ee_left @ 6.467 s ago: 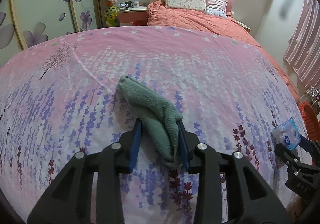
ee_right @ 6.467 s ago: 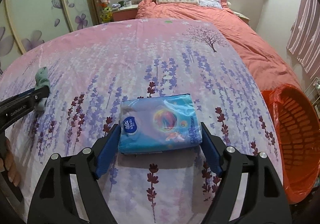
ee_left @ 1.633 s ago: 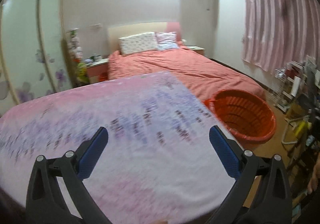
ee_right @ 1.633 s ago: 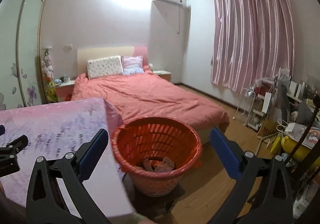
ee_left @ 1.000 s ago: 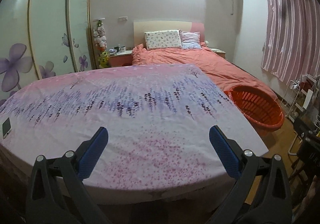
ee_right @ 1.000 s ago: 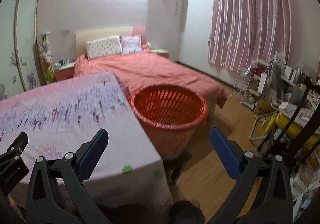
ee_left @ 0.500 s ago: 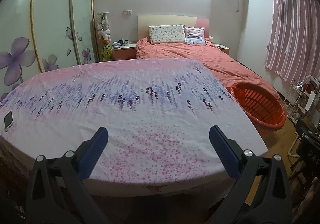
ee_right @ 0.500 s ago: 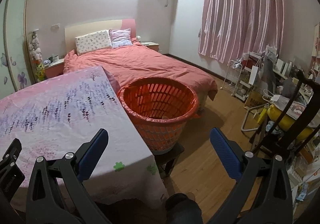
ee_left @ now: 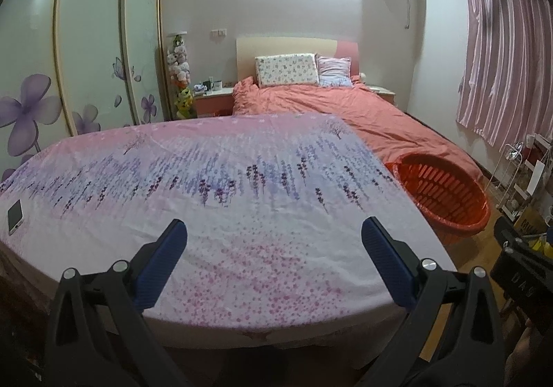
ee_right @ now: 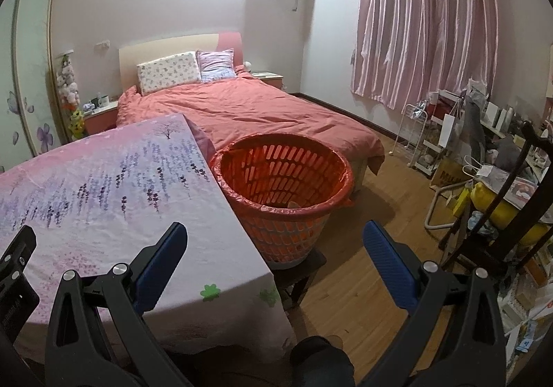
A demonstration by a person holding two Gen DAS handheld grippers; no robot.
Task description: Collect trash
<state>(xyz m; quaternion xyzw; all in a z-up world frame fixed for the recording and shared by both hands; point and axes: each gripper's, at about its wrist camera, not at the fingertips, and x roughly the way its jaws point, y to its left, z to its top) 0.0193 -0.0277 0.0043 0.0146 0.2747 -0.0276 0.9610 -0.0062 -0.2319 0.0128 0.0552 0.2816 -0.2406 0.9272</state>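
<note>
An orange slatted basket (ee_right: 281, 179) lined with an orange bag stands on a dark stool at the right side of the flower-print table (ee_right: 103, 186); it also shows in the left wrist view (ee_left: 442, 193). A bit of something pale shows deep inside it. My left gripper (ee_left: 273, 248) is open and empty, held back from the table's near edge. My right gripper (ee_right: 274, 248) is open and empty, in front of the basket and above the table's corner. The table cloth (ee_left: 224, 186) carries no trash that I can see.
A phone (ee_left: 15, 216) lies at the table's far left edge. A bed with a salmon cover (ee_right: 249, 110) stands behind the table. A cluttered rack and chair (ee_right: 484, 159) fill the right side. Wooden floor (ee_right: 373, 214) lies between basket and rack.
Over 6.5 s the green cloth and the blue tissue pack left my grippers, which now stand open. In the last second both views drew back slightly from the table and basket.
</note>
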